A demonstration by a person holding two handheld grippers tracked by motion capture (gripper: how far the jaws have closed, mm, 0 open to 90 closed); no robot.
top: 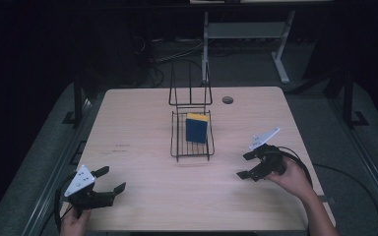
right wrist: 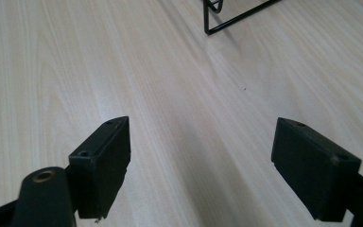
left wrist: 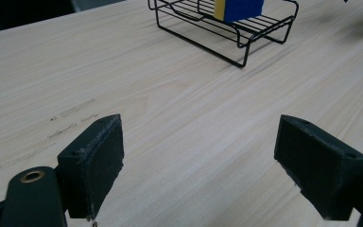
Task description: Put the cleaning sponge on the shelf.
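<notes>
A black wire rack (top: pixel 192 146) stands in the middle of the light wooden table (top: pixel 142 128), and a blue and yellow sponge (top: pixel 197 128) leans upright inside it. The left gripper view shows the rack (left wrist: pixel 246 38) and sponge (left wrist: pixel 238 8) at its top. My left gripper (top: pixel 110 179) sits open near the front left edge, jaws wide apart over bare wood (left wrist: pixel 199 156). At the right, below and beside the rack, my right gripper (top: pixel 245 164) is open too, nothing between its jaws (right wrist: pixel 201 163). A corner of the rack (right wrist: pixel 227 21) shows in the right gripper view.
A round cable hole (top: pixel 228 100) is in the table near its far edge. Beyond the table a white desk frame (top: pixel 280 54) stands on dark floor. Cables trail off both grippers at the front corners.
</notes>
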